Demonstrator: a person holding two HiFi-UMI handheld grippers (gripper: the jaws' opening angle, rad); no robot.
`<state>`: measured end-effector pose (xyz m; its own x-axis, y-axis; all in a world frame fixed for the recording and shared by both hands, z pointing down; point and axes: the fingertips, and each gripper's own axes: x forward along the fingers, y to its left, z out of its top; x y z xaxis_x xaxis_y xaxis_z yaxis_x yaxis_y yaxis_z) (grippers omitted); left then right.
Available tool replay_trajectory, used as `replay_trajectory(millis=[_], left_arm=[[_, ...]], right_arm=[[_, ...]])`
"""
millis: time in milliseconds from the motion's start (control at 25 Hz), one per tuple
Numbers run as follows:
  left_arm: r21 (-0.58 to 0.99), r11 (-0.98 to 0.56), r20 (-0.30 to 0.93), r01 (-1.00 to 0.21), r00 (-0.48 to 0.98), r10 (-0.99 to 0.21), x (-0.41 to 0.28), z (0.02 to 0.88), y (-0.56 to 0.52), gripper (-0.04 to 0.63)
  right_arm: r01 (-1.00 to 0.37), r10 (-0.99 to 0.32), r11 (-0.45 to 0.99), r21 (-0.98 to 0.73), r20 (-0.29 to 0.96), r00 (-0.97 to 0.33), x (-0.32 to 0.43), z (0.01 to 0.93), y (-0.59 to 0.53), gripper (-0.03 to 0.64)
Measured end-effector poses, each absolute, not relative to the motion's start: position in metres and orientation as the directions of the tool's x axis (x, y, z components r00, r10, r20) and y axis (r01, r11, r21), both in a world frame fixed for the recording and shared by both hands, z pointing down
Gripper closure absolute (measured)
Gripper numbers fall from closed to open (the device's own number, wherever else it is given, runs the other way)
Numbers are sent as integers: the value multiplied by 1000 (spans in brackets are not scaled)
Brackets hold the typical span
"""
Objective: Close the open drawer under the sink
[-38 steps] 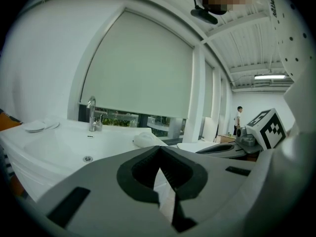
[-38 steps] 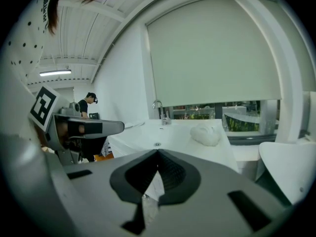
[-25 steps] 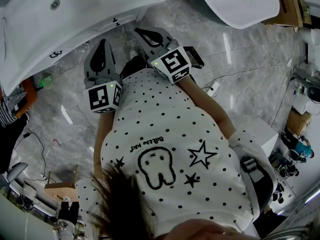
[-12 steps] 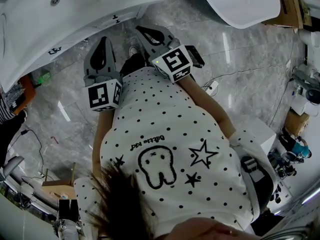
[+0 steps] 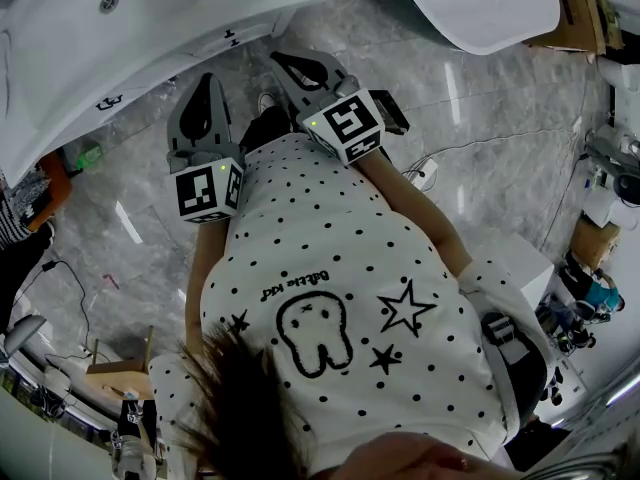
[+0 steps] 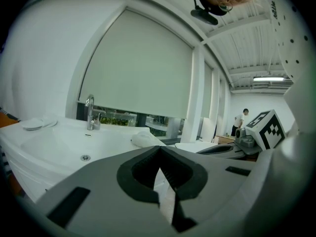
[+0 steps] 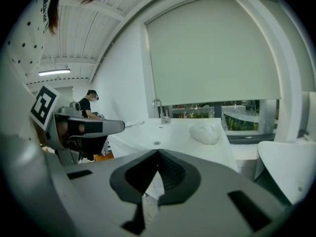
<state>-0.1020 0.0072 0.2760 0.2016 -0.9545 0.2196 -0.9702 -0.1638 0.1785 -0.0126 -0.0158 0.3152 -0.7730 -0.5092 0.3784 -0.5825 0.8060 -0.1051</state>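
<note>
The left gripper (image 6: 159, 151) has its two jaws shut tight, tip to tip, and nothing is between them. The right gripper (image 7: 158, 153) has its jaws shut too, and they hold nothing. Both grippers are held side by side, close to the person's white dotted shirt (image 5: 330, 268), and both point at the big white sink (image 5: 150, 28). Each one has a cube with black and white squares at its back: the left cube (image 5: 208, 190) and the right cube (image 5: 348, 126). The sink has a round drain (image 6: 85, 157) in the middle of its bowl. A shiny tap (image 6: 89, 111) stands at the sink's far edge. A soft white lump (image 6: 144, 139) lies near the sink's right corner. The drawer is under this sink, but I cannot make it out. Only a thin white front (image 5: 170, 73) shows below the sink's near edge, and I cannot tell if it sticks out. Behind the sink hangs a big pale window blind (image 6: 138, 68). Another white basin (image 5: 480, 3) sits off to the right. The floor (image 5: 500, 148) is grey stone. A person (image 6: 242, 120) stands far away.
</note>
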Motion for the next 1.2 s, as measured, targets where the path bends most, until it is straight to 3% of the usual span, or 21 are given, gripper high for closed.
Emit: replay_trajectory(millis=[1200], left_arm=[[180,-160,234,-971,200,-951,-101,278,2,591]], right_arm=[[-569,-490,814,-112,394,-778,-11,319,-18,603]])
